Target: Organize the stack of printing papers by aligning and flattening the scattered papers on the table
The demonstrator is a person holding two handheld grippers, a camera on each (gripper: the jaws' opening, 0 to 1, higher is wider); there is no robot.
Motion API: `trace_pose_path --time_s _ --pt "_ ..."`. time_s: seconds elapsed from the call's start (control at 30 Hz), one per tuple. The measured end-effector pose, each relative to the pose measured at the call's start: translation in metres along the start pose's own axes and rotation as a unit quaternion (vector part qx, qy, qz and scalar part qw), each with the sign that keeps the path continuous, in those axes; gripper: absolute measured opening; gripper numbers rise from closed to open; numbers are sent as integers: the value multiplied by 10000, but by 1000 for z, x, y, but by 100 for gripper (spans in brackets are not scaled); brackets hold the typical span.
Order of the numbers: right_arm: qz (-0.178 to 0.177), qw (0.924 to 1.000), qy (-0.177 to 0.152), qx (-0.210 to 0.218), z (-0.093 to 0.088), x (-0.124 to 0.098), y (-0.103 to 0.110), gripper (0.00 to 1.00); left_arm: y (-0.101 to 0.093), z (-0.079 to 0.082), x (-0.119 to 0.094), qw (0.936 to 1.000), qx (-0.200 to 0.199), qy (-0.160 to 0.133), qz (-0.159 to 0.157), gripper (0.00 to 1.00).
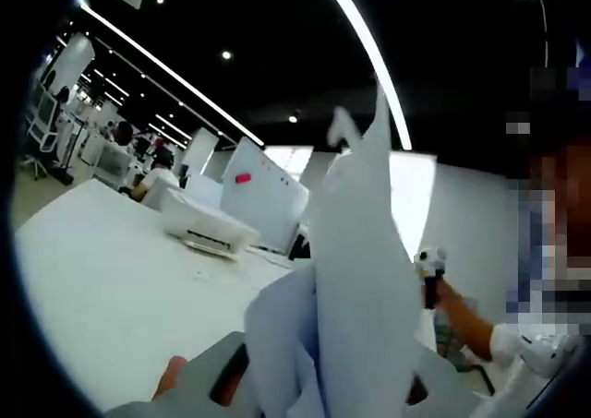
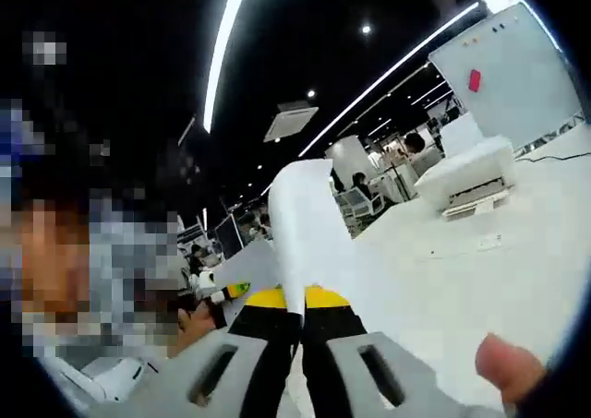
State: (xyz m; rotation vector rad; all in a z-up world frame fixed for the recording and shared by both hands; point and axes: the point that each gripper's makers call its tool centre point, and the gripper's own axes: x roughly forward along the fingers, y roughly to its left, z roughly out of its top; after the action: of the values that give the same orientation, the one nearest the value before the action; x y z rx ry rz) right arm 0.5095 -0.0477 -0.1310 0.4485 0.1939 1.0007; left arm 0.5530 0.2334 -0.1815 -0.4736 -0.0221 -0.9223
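Pinched between the pressed-together yellow-tipped jaws of the right gripper (image 2: pixel 294 330), a white sheet of printing paper (image 2: pixel 309 229) stands upright in the air, lifted clear of the white worktop (image 2: pixel 480 252); in the left gripper view several crumpled white sheets (image 1: pixel 355 280) rise from the left gripper (image 1: pixel 277 390), whose jaws are hidden by paper, so their state cannot be told. A thumb (image 2: pixel 508 367) rests by the right gripper. Behind sit a white printer (image 2: pixel 466 183) and a whiteboard with a red magnet (image 2: pixel 512 63). Held only at the lower edge, the limp sheets could slip, crease or tear if the grippers pull apart.
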Motion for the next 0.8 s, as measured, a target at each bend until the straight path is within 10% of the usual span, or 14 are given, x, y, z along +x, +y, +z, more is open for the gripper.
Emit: trace_pose_path --time_s 0.4,0.8 --pt "588 9962 301 -560 25 -22 73 0 5 -6 4 9999 -43 80 45 6" --pt "973 9922 554 -547 5 -9 107 0 21 -12 6 9995 -215 139 207 6"
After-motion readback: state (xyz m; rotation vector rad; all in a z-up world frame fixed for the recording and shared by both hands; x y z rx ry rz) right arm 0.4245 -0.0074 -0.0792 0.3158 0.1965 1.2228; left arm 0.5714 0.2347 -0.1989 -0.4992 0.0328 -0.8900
